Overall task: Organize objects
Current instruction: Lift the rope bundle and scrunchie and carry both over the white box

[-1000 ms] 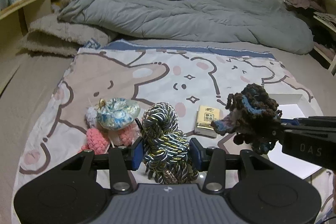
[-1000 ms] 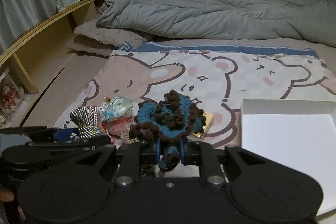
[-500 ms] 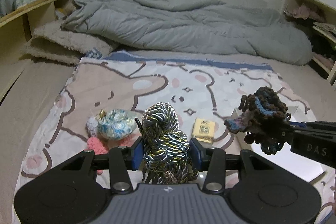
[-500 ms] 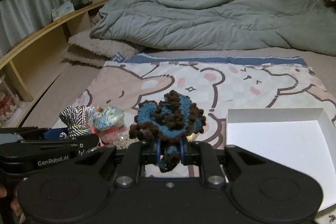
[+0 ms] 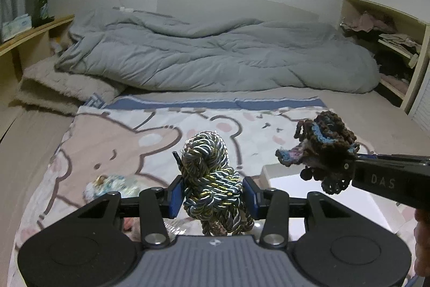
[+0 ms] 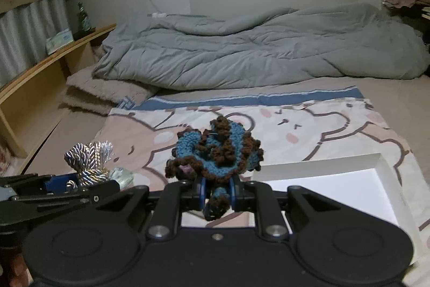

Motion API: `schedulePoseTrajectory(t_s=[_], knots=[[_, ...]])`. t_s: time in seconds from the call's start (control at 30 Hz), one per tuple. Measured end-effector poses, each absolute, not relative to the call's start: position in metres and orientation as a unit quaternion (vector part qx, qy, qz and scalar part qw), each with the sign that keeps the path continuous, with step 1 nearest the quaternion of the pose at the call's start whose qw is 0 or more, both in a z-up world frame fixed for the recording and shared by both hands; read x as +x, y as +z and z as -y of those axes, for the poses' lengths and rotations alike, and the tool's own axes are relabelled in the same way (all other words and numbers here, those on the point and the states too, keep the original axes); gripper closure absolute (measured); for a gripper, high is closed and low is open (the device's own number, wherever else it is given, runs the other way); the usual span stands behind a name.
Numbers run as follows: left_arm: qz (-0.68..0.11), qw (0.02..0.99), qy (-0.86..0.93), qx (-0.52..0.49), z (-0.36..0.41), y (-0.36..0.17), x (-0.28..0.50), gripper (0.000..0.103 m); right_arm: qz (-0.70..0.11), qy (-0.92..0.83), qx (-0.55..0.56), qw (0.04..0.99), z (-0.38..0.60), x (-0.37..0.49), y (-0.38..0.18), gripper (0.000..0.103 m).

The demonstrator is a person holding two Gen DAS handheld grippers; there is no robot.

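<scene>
My left gripper [image 5: 212, 194] is shut on a knotted blue, white and gold rope bundle [image 5: 209, 174] and holds it above the cartoon bear blanket [image 5: 121, 141]. The bundle also shows in the right wrist view [image 6: 88, 160]. My right gripper [image 6: 217, 195] is shut on a blue and brown crocheted piece [image 6: 215, 152], also held in the air. That piece shows at the right of the left wrist view [image 5: 322, 149], above the near left edge of the open white box [image 6: 322, 187].
A blue patterned pouch [image 5: 113, 184] lies on the blanket at the lower left. A grey duvet [image 5: 215, 58] is heaped at the back. Wooden shelves [image 6: 40, 77] run along the left and a cluttered shelf [image 5: 389, 45] stands at the right.
Both grippers have risen with their loads still held, and the views tilted up toward the wall. The pink crochet item and yellow packet have dropped out of view.
</scene>
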State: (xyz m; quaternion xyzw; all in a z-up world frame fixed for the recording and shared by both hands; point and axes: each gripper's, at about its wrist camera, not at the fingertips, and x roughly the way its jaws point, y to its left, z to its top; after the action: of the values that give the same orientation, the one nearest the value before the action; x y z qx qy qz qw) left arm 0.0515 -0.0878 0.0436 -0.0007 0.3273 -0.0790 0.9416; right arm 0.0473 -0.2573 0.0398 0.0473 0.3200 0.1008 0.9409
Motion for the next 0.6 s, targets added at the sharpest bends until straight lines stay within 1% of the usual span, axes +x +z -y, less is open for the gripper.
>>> schedulePoseTrajectory(t_s=[0.37, 0.6], knots=[[-0.312, 0.941, -0.132, -0.008, 0.147, 0.056, 0.096, 0.056, -0.293, 0.058, 0.078, 0.951, 0.315, 0.076, 0.060, 0.086], [-0.326, 0.930, -0.172, -0.006, 0.177, 0.033, 0.126, 0.056, -0.299, 0.034, 0.083, 0.950, 0.346, 0.098, 0.038, 0.086]])
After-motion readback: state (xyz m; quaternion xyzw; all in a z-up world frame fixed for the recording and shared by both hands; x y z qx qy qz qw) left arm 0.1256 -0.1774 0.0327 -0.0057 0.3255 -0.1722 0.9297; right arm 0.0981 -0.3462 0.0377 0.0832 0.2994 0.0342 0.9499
